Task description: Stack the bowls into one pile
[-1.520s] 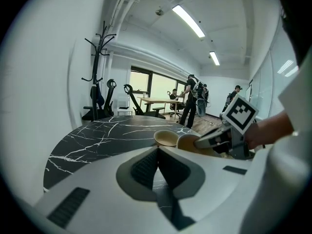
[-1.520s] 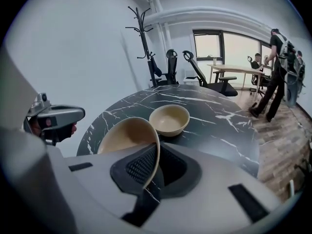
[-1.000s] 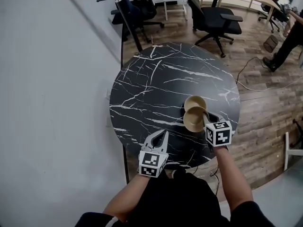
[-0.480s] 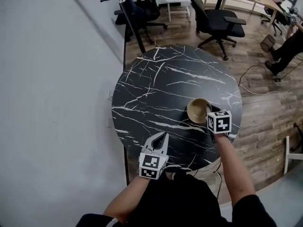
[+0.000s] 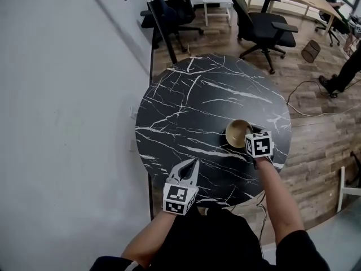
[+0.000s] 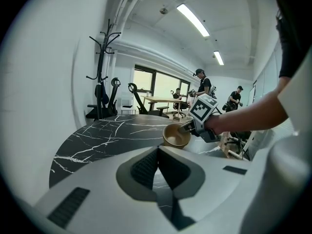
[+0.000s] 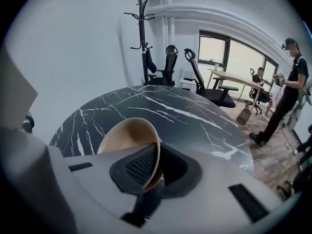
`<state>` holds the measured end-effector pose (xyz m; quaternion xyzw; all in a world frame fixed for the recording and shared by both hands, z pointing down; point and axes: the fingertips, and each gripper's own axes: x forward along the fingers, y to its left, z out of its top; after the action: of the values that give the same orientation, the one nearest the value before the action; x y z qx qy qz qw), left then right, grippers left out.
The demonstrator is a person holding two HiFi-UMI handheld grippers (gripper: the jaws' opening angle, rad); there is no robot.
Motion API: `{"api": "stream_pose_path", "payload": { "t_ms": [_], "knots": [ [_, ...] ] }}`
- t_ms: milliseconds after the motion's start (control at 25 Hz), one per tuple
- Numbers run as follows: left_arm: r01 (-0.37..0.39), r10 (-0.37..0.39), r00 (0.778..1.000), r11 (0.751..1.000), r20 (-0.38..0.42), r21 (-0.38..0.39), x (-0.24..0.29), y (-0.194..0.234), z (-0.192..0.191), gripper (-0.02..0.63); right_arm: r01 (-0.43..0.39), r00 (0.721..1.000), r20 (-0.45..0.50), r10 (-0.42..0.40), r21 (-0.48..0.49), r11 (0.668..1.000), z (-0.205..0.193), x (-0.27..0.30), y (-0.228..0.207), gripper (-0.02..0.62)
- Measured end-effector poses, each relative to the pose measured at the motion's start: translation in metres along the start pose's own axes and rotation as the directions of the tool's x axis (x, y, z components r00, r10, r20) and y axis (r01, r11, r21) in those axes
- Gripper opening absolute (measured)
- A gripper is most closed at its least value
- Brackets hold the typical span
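- The round black marble table [image 5: 186,112] fills the middle of the head view. It stands on a wooden floor [image 5: 316,134] beside a plain pale wall.
- Behind the table are black office chairs [image 5: 265,24] and a coat stand [image 7: 143,33].
- The left gripper [image 5: 193,164] hangs over the near edge of the table, well apart from the bowl. Its jaws are pressed together with nothing between them, as the left gripper view [image 6: 158,167] shows.
- The right gripper [image 5: 247,135] reaches in over the table's right side. Its jaws are clamped on the near rim of the bowl, one pad inside the wall and one outside [image 7: 157,165].
- The tan bowl [image 5: 237,133] is over the right part of the table, near the edge. In the right gripper view it [image 7: 129,138] tilts, with its opening turned to the left.
- From the left gripper view the bowl [image 6: 175,136] sits low over the marble. I cannot tell whether its base touches the surface, or whether a second bowl lies under it.
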<state>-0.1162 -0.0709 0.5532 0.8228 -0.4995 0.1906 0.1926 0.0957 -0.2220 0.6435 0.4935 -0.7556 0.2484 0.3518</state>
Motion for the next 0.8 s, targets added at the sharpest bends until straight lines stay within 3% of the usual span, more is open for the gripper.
{"api": "stream_pose_path", "payload": {
  "t_ms": [240,440,800],
  "knots": [
    [0.0,0.0,1.0,1.0,-0.009,-0.001,0.0,0.002,-0.002,0.014,0.024,0.999,0.043,-0.021,-0.081,0.996,0.009,0.001,0.001,0.054],
    [0.003,-0.002,1.0,1.0,-0.01,0.007,0.001,0.0,0.0,0.014,0.044,0.996,0.08,-0.037,-0.085,0.995,0.017,-0.005,-0.003,0.089],
    [0.005,-0.006,1.0,1.0,0.012,0.021,0.001,-0.003,0.014,0.014,0.027,0.962,0.274,-0.013,-0.048,0.998,0.051,-0.064,0.003,0.103]
  ]
}}
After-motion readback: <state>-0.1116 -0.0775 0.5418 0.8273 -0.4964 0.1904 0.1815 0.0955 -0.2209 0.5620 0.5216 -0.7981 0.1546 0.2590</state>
